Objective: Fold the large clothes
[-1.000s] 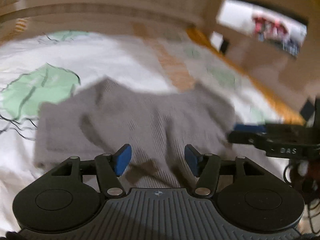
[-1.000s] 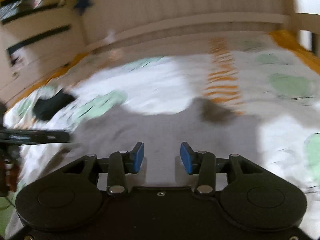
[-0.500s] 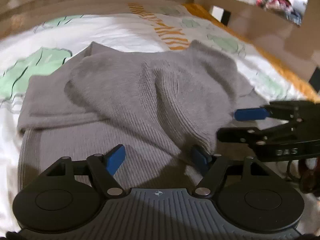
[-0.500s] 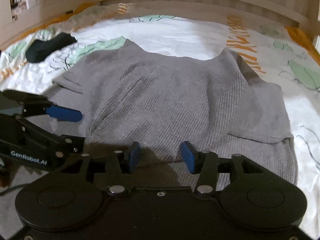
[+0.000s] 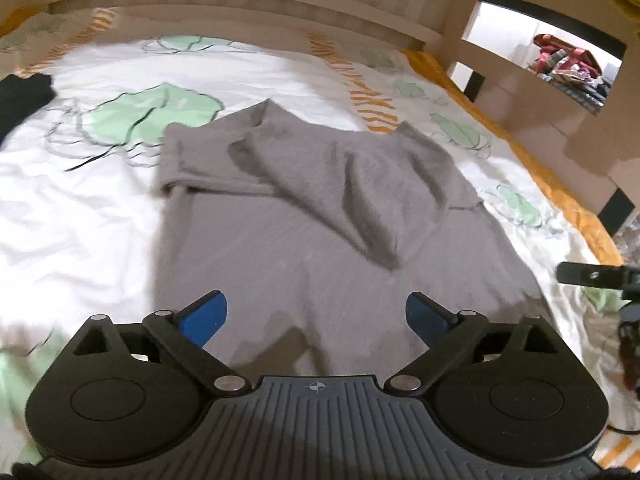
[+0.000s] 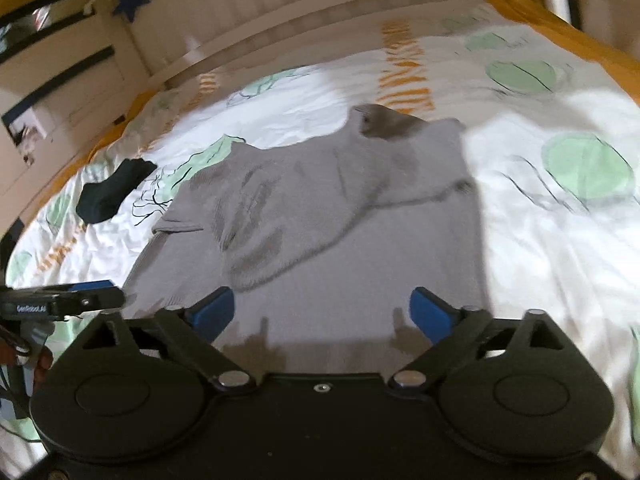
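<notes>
The grey sweater is lying across the centre of the frame on the bed, both sleeves already folded in over the chest. The left tool and the right tool are hovering over the lower hem at the bottom of each view, their jaws having just been opening; both are standing spread wide, nothing between them. Judged roughly midway: the lengthwise fold of hem toward collar is apparently remaining.

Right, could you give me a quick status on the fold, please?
Left tool and right tool open, jaws just widened, nothing between them. Grey knitted sweater lies part-folded on the leaf-print bedsheet. Black sock lies clear.
</notes>
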Demonstrator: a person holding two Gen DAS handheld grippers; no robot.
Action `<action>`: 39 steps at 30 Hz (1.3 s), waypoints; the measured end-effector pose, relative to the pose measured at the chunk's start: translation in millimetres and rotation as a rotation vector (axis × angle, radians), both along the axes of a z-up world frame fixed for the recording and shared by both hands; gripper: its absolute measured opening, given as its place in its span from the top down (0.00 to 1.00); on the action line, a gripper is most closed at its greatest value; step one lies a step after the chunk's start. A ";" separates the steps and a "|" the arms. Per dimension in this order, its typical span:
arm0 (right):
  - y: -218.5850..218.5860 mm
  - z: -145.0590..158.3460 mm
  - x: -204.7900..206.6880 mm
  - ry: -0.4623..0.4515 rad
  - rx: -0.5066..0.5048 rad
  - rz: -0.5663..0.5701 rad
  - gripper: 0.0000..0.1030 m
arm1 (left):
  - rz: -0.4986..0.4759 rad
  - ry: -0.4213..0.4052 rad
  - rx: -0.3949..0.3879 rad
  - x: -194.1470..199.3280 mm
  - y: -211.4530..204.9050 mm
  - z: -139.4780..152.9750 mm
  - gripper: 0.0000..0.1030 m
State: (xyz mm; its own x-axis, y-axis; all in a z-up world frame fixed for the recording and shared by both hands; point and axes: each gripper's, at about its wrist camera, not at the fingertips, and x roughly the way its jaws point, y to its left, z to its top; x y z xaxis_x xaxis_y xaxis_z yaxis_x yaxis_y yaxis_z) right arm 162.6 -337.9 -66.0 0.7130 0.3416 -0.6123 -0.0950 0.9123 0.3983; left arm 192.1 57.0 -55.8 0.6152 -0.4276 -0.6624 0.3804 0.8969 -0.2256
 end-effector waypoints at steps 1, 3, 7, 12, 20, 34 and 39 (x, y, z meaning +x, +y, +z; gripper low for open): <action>-3.9 -0.6 -6.8 0.013 0.018 -0.012 0.01 | 0.007 0.005 0.003 -4.9 4.2 -0.2 0.01; -9.6 -2.3 -18.2 0.041 0.048 -0.039 0.01 | 0.017 0.013 -0.002 -15.3 13.1 -1.4 0.00; -17.6 -8.4 -36.5 0.103 0.090 -0.073 0.00 | 0.024 0.051 -0.010 -30.4 26.1 -10.7 0.00; -25.8 -26.0 -53.2 0.216 0.154 -0.105 0.01 | 0.040 0.119 -0.016 -43.7 37.8 -26.9 0.00; -10.6 -38.1 -66.3 0.301 0.171 -0.017 0.01 | 0.051 0.214 -0.009 -49.2 46.4 -45.0 0.00; -13.9 -63.7 -63.0 0.325 0.289 0.032 0.00 | 0.043 0.233 0.006 -50.0 42.1 -62.6 0.00; -15.2 -70.4 -60.4 0.316 0.334 0.037 0.00 | 0.051 0.216 -0.002 -50.5 41.2 -63.3 0.00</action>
State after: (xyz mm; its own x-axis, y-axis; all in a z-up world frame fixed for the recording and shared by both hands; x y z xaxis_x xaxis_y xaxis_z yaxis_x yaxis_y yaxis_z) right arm 102.3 -353.1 -136.4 0.4925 0.5789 -0.6499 0.0490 0.7271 0.6848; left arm 141.6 98.2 -119.1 0.4797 -0.4014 -0.7802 0.2774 0.9130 -0.2992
